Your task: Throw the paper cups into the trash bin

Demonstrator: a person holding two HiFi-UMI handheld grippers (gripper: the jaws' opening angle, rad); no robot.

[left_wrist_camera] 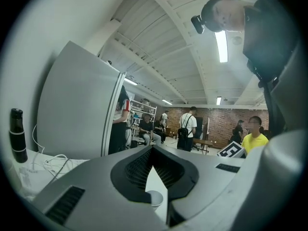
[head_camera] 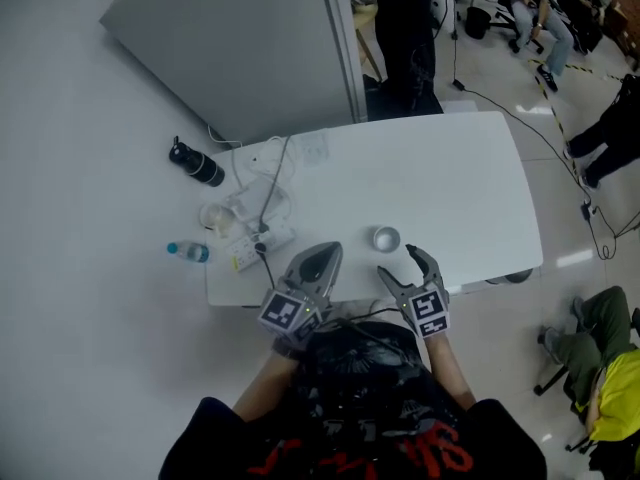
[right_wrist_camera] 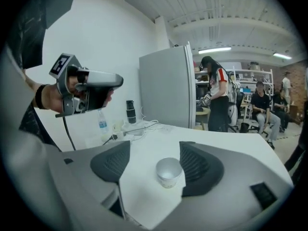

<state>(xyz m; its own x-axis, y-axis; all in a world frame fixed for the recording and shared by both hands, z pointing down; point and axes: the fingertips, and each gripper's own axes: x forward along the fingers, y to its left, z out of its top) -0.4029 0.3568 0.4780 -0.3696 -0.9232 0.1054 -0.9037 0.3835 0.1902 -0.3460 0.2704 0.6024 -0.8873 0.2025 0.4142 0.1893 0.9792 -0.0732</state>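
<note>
your right gripper [head_camera: 398, 261], nearest you, is spread, with the paper cup [head_camera: 386, 238] just ahead and untouched. your left gripper [head_camera: 330, 251] is pressed together, empty. the cup stands near the white table [head_camera: 450, 168]'s near edge. cables [head_camera: 262, 203] and a black bottle [head_camera: 197, 164] lie left of the cup, with bare tabletop beyond it. only the right gripper view shows the cup framed between its jaws.

The paper cup [head_camera: 386, 237] stands on the table [head_camera: 450, 173] near its front edge, cables [head_camera: 264, 206] lying left of it.

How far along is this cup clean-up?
Nothing done yet: the paper cup stands upright on the table. The right gripper is open, aimed at it, fingers not touching. Remaining: grab it and drop it in a bin, which isn't in view.
</note>
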